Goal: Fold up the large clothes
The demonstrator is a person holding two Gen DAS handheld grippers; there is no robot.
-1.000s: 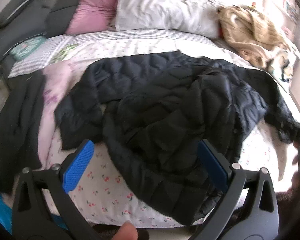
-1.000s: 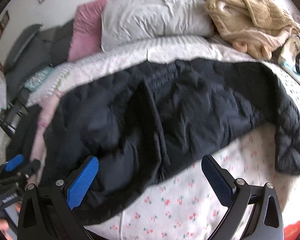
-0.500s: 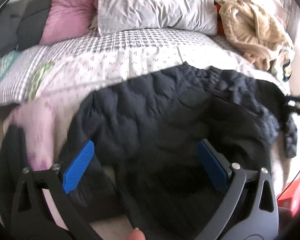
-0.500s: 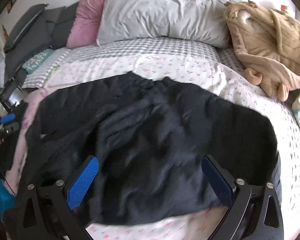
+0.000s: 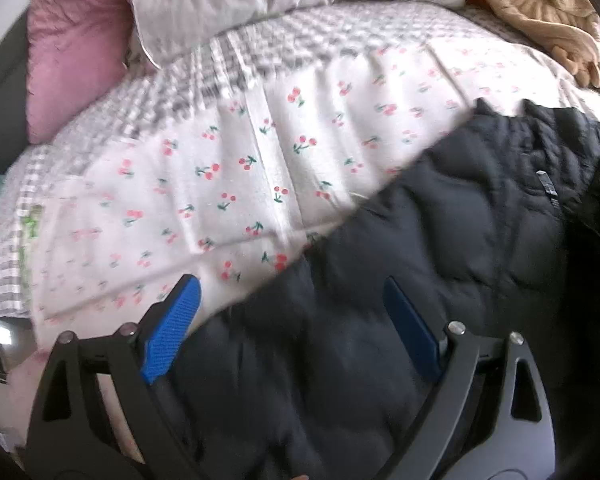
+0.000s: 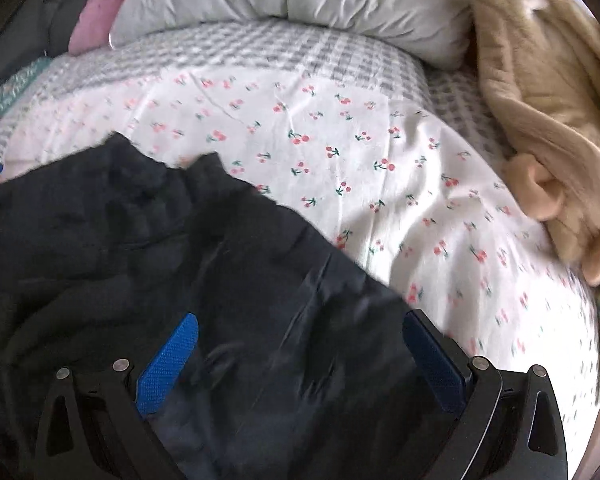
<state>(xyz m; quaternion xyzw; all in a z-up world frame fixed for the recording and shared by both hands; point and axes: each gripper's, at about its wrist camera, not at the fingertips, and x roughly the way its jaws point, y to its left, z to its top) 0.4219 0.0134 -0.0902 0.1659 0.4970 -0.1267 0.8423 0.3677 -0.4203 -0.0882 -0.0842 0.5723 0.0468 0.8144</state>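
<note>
Black quilted jacket [image 5: 440, 280] on cherry-print sheet [image 5: 228, 168], left tool [image 5: 288, 320] closing, nothing gripped

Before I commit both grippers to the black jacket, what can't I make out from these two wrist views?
- Black jacket: its near hem and sleeves, cut off by the lower edge and the left gripper, whose jaws are closing without pressing cloth.
- Right view: jacket folds blurred; right gripper hides the near edge.
- Beige garment: cut off at right.
</note>
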